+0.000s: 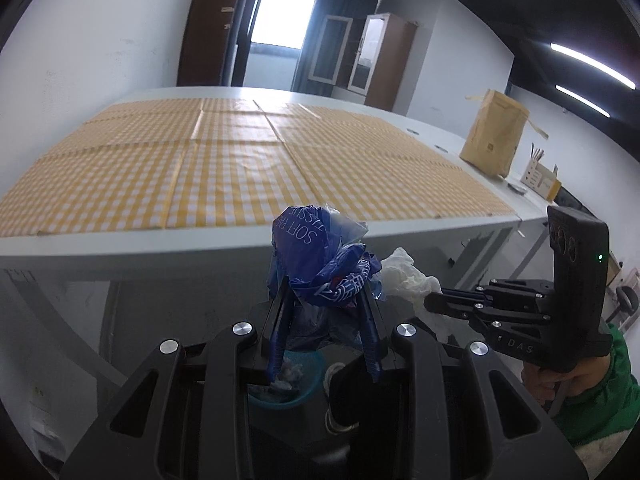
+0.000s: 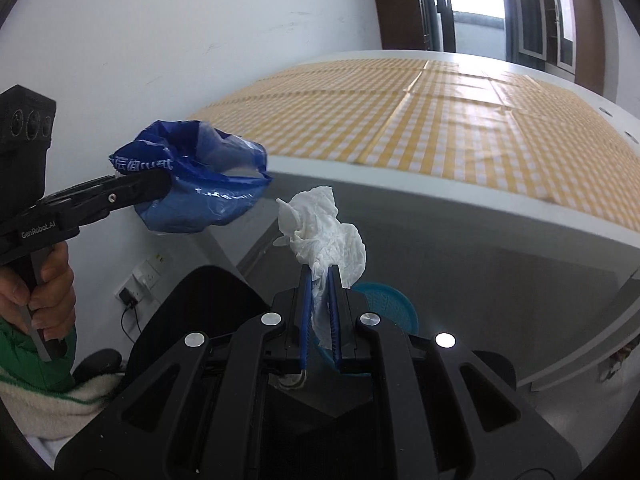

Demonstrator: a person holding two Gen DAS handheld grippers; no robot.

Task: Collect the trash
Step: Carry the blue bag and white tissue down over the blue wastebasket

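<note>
Below the table edge (image 1: 240,248), a crumpled blue wrapper (image 1: 320,264) is pinched in the half-closed left gripper (image 1: 326,304), and a soft white tissue (image 2: 328,232) is clamped in the nearly shut right gripper (image 2: 319,276). Both are light and limp, best held by the bunched middle. A blue bin (image 2: 392,308), seemingly, is glimpsed beneath.

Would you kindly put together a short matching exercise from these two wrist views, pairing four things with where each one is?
Things:
1. blue plastic wrapper
2. white tissue
3. blue bin
4. brown paper bag

Places:
A. on the floor below the grippers
B. standing on the table's far right edge
C. clamped in the left gripper
D. pinched in the right gripper

Pairs: 1-C, 2-D, 3-A, 4-B
</note>
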